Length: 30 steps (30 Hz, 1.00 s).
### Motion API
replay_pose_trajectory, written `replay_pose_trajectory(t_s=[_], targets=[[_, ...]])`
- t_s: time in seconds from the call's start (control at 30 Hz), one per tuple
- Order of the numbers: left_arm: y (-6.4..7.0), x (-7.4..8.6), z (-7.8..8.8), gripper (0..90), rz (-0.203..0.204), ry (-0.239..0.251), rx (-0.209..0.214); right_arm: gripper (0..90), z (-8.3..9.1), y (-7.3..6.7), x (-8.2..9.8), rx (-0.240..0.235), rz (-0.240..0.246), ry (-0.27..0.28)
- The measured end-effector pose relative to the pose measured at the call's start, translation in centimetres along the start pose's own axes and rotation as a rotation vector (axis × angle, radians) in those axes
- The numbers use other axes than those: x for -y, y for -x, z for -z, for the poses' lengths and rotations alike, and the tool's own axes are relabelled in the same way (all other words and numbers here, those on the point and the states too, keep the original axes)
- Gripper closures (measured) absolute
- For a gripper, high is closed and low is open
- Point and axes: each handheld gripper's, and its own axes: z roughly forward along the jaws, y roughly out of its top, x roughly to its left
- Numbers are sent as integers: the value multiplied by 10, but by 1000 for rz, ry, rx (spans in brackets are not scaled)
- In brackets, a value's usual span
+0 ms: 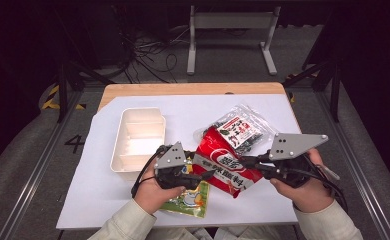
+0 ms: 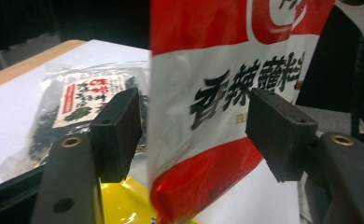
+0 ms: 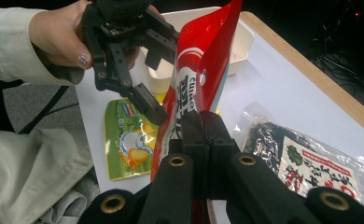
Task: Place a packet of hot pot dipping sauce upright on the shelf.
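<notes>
Right now the right gripper (image 3: 203, 135) has its jaws pinched tight on one edge of the red-and-white sauce packet (image 1: 223, 167), holding it up off the white sheet (image 1: 303, 200) near the front of the table. The left gripper (image 2: 194, 135) stands open, its pads either side of the packet's far end and not yet pressing. To my eye, that hand should slide a little deeper so the pads meet flat film and close squarely, or the slick packet may slip. Just below lies a yellow pouch (image 1: 190, 200), close enough to get caught too. Beyond sit the clear seaweed bag (image 1: 240, 129) and the white divided tray (image 1: 138, 137), its compartments bare.
</notes>
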Motion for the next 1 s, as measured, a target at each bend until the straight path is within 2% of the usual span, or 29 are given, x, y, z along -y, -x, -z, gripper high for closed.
replay_pose_trajectory(t_s=[0.13, 0.27, 0.33, 0.4, 0.43, 0.53, 0.7, 0.83, 0.93, 1.0], targets=[[3, 0, -3, 475, 6, -21, 26, 887, -3, -4, -3, -12, 23, 5], [3, -1, -2, 536, 17, -27, 45, 887, -3, -6, -6, -3, 32, 7], [1, -1, 0, 628, 40, -33, 74, 886, -2, -5, -7, 5, 29, 11], [2, -1, 2, 791, 38, -42, 89, 886, -3, -3, -5, 12, 20, 13], [2, -1, 2, 836, 38, -42, 89, 886, -3, -3, -5, 12, 20, 13], [3, -3, 5, 882, 38, -65, 113, 884, -3, -1, -3, 14, 9, 19], [5, -5, 8, 888, 23, -69, 102, 871, -3, 1, 0, 19, 10, 30], [4, -7, 12, 891, 23, -66, 96, 811, -2, 3, 3, 29, 4, 65], [2, -8, 15, 892, 21, -84, 77, 699, 1, 5, 5, 41, -11, 118], [-1, -7, 18, 892, 33, -64, 79, 565, 5, 6, 7, 60, -25, 154]])
